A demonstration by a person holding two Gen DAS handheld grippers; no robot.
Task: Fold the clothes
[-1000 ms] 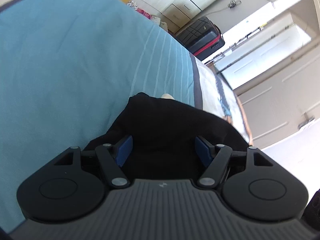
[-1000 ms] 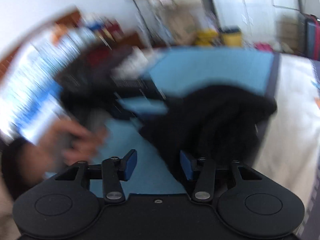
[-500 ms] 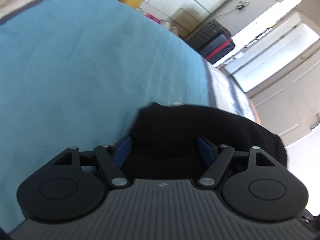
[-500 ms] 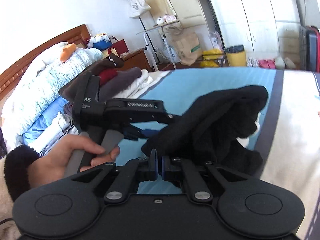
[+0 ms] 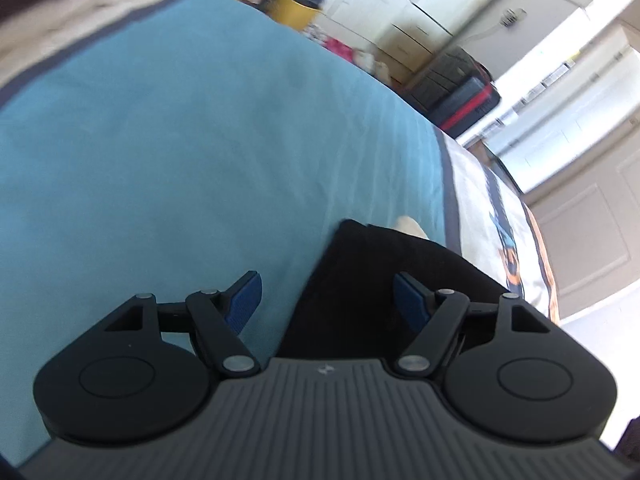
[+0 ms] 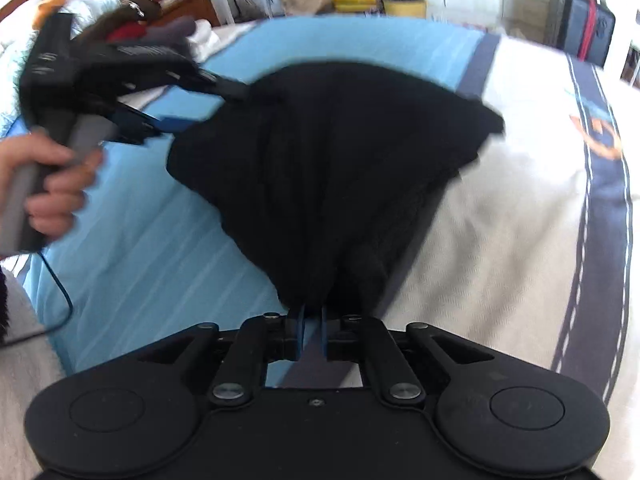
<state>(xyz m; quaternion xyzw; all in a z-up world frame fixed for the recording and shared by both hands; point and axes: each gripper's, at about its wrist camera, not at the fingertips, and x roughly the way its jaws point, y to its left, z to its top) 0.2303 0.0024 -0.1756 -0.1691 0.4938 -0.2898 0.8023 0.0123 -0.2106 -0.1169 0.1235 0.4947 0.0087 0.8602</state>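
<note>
A black garment [image 6: 332,168] lies bunched on the bed, partly on the blue sheet [image 6: 152,240] and partly on the white cover [image 6: 500,260]. My right gripper [image 6: 311,320] is shut on the garment's near edge and pulls it taut. In the left wrist view the garment [image 5: 384,280] lies under the right finger. My left gripper [image 5: 327,300] is open, its blue pads [image 5: 245,300] wide apart above the garment's left edge. The left gripper also shows in the right wrist view [image 6: 200,100], its tips at the garment's far left side.
Folded clothes and bedding [image 6: 132,20] are piled at the head of the bed. A dark suitcase [image 5: 460,92] and a yellow bin [image 5: 296,4] stand on the floor beyond the bed, by white cupboards [image 5: 400,20].
My right gripper closed on the garment's near edge and pulled it towards me, spreading it. My left gripper stayed open and shifted left, so the garment now lies under its right half.
</note>
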